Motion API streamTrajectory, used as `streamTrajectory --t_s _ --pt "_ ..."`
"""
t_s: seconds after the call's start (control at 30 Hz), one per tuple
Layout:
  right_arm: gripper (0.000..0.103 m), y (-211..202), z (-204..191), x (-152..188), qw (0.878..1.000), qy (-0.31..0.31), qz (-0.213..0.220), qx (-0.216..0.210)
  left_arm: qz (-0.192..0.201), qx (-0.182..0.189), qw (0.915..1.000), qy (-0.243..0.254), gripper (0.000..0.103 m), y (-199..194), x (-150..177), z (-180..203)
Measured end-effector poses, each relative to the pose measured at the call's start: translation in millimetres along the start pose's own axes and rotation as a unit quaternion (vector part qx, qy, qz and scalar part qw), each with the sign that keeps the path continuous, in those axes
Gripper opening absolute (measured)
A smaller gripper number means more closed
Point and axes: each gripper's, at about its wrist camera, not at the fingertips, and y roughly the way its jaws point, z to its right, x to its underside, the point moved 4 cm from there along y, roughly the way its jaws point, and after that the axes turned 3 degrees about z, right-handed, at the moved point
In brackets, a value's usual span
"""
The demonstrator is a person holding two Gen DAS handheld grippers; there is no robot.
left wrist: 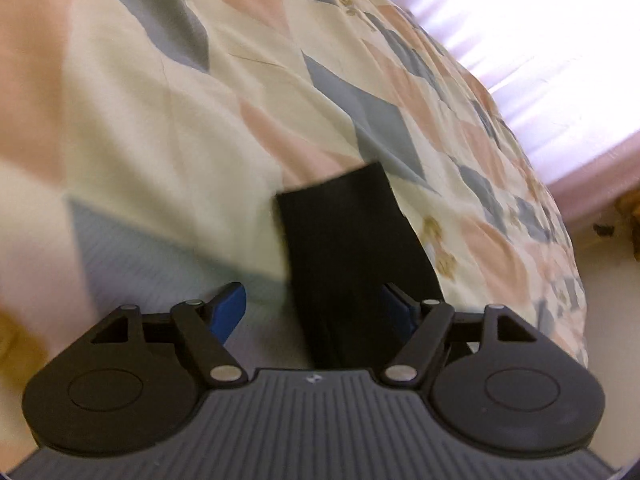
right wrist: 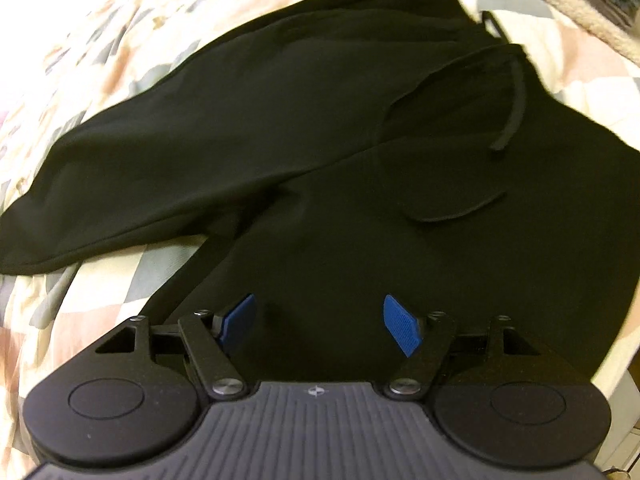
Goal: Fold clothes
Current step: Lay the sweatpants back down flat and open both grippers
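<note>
Left jaws: my left gripper (left wrist: 316,312) stands partly open, blue pads (left wrist: 230,312) well apart; a black trouser leg (left wrist: 344,256) runs up between them from the bottom centre of the frame, lying against the right-hand pad and clear of the left one. I can't tell whether that pad presses on it.
Right jaws: my right gripper (right wrist: 320,324) is wide open, nothing pinched, both blue pads (right wrist: 402,324) hovering over black cloth.
Trousers: the black trousers (right wrist: 300,128) fill the middle of the right view, spread on the bed; one leg reaches to the left edge of the frame, the other comes down towards my jaws.
Drawstring: a black cord (right wrist: 516,96) hangs down the upper right of the frame, over the waist area.
Bed: a quilt (left wrist: 160,112) in cream, pink and grey-blue patches, rumpled, under everything.
Upper right, left view: bright pinkish curtain (left wrist: 520,40), blown out.
Sharpness: left view smeared, edges soft.
</note>
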Motion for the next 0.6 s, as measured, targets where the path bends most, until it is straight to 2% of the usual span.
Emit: streamTrajectory --t_s 0.03,0.07,0.13,0.23,0.3,0.37,0.43,0.47,0.5,0.53,0.57,0.6 --pt "0.074 2.3 -4.7 0.7 1.000 -0.004 -0.001 0.000 0.007 -0.006 0.9998 0.015 0.016 5.3 -3.3 4.4" --pt "0.074 4.1 -9.1 1.0 1.000 -0.008 -0.001 0.001 0.016 -0.014 0.9986 0.048 0.010 3.6 -5.9 13.4" --pt "0.074 5.6 -14.8 1.0 1.000 -0.014 0.000 0.002 0.053 -0.004 0.9932 0.103 0.009 -22.8 -7.8 31.3" --pt "0.074 4.7 -18.0 -0.5 1.000 -0.016 0.005 0.002 0.131 0.020 0.9746 0.181 0.010 -87.8 -3.7 45.8" --pt "0.074 -1.5 -16.2 1.1 1.000 -0.011 0.008 0.003 0.168 0.012 0.9582 0.231 0.012 -112.9 2.1 44.1" --pt "0.074 3.3 -11.8 -1.1 1.000 -0.001 0.006 -0.001 0.153 -0.027 0.9493 0.273 0.017 -94.5 10.3 32.3" --pt "0.074 8.1 -8.8 -1.5 1.000 0.008 0.002 -0.008 0.108 -0.080 0.9359 0.325 0.022 -53.7 23.7 18.2" --pt "0.074 9.5 -8.7 -0.3 1.000 0.008 0.000 -0.013 0.085 -0.111 0.9243 0.355 0.029 -32.4 32.2 10.9" --pt "0.074 10.2 -9.0 1.2 1.000 0.005 0.000 -0.018 0.076 -0.136 0.9100 0.384 0.032 -18.5 41.5 5.4" --pt "0.074 9.3 -9.3 2.5 1.000 -0.002 -0.001 -0.022 0.086 -0.152 0.8970 0.406 0.039 -15.5 49.0 4.3" --pt "0.074 8.0 -9.6 3.6 1.000 -0.010 -0.002 -0.026 0.097 -0.166 0.8904 0.413 0.049 -20.8 52.8 5.8" --pt "0.074 4.1 -8.3 4.1 0.999 -0.019 0.000 -0.030 0.104 -0.174 0.8923 0.403 0.052 -30.8 53.6 7.4"
